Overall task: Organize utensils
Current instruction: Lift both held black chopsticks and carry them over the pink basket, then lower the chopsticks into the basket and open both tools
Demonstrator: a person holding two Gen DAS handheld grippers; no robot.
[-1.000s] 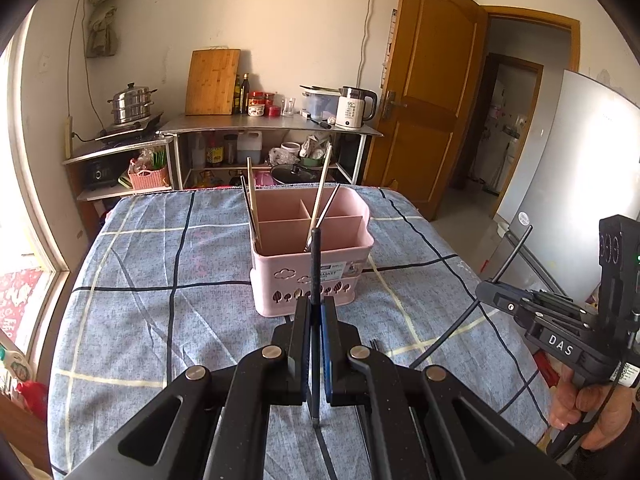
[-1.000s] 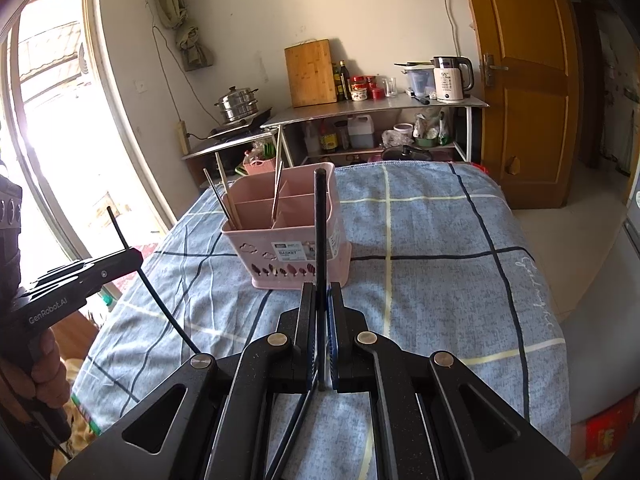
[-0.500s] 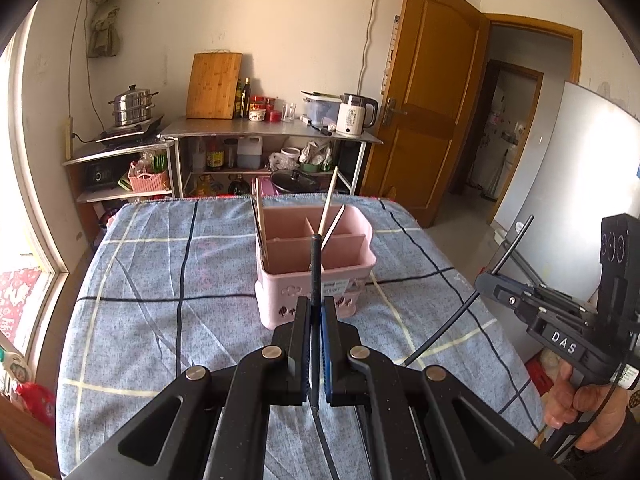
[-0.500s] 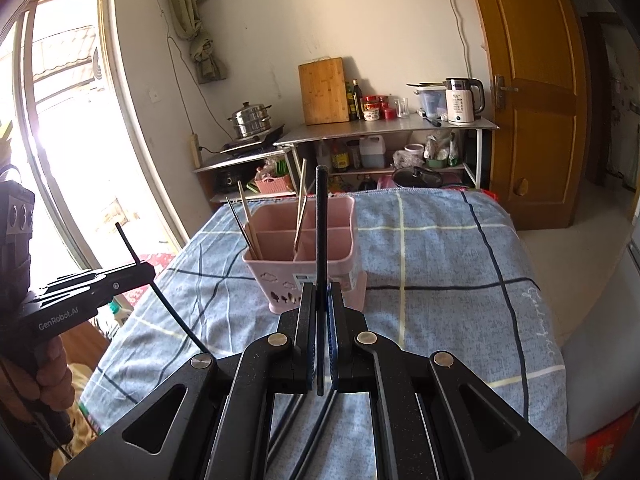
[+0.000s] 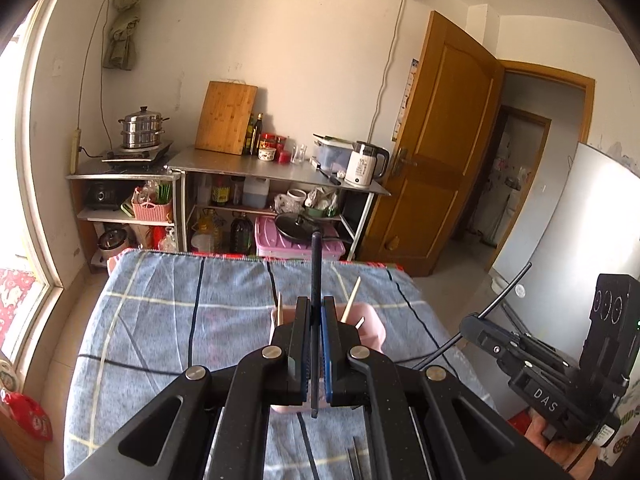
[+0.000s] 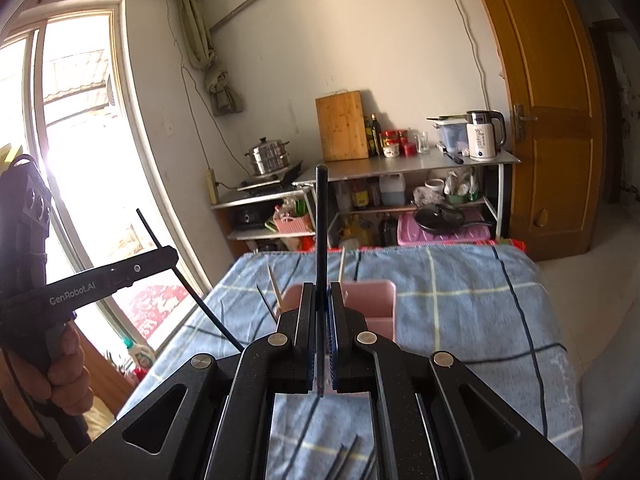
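Observation:
A pink utensil caddy [image 5: 373, 330] [image 6: 374, 304] stands on the blue checked cloth, mostly hidden behind the fingers in both views. Pale wooden chopsticks [image 5: 352, 297] [image 6: 274, 285] lean in it. My left gripper [image 5: 316, 305] is shut on a black chopstick [image 5: 316, 268] that points upward, above and just short of the caddy. My right gripper [image 6: 321, 289] is shut on another black chopstick [image 6: 321, 216], also upright. Each view also shows the other gripper from the side, the right gripper [image 5: 472, 325] and the left gripper [image 6: 170, 257], with its stick slanting through the jaws.
More dark chopsticks [image 5: 356, 460] [image 6: 344, 460] lie on the cloth under the grippers. Beyond the table [image 5: 160, 320] stands a steel shelf [image 5: 276, 168] with a kettle, bottles and a cutting board. A window is to the left, a wooden door [image 5: 436, 152] to the right.
Both grippers have risen with their chopsticks held. The caddy has dropped in both views and now sits behind the fingers, with more of the back wall showing.

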